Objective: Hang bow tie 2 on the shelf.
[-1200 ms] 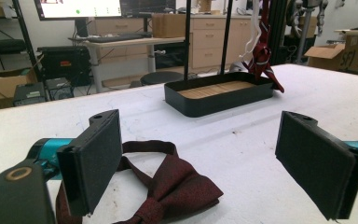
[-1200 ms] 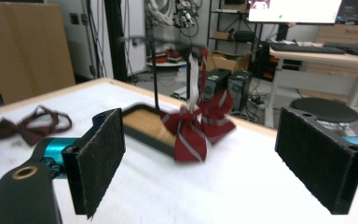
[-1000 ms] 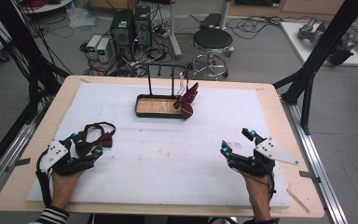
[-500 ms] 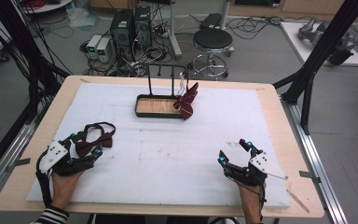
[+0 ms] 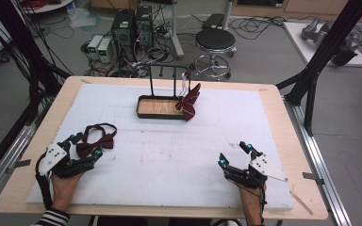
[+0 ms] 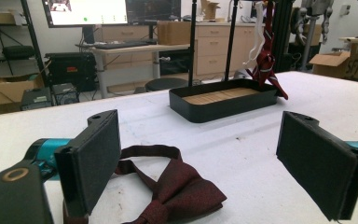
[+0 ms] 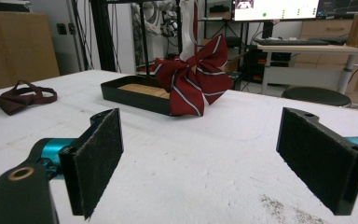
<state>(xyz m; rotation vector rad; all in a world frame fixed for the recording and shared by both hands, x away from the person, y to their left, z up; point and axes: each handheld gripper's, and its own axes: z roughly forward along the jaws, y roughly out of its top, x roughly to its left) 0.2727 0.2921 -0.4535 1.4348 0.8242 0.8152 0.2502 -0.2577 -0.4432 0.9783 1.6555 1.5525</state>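
Maroon bow tie (image 5: 96, 140) now between wide-open left gripper (image 5: 86, 145), right gripper (image 5: 235, 154) open, empty, withdrawn

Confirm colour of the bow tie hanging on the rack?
Red with thin white stripes: the hanging bow tie, clearest in the right gripper view.

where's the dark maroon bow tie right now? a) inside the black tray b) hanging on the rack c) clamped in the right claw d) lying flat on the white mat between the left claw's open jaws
d: the dark maroon bow tie lies flat on the white mat, between the open jaws of the left claw; the tie hanging at the rack is the striped red bow tie.
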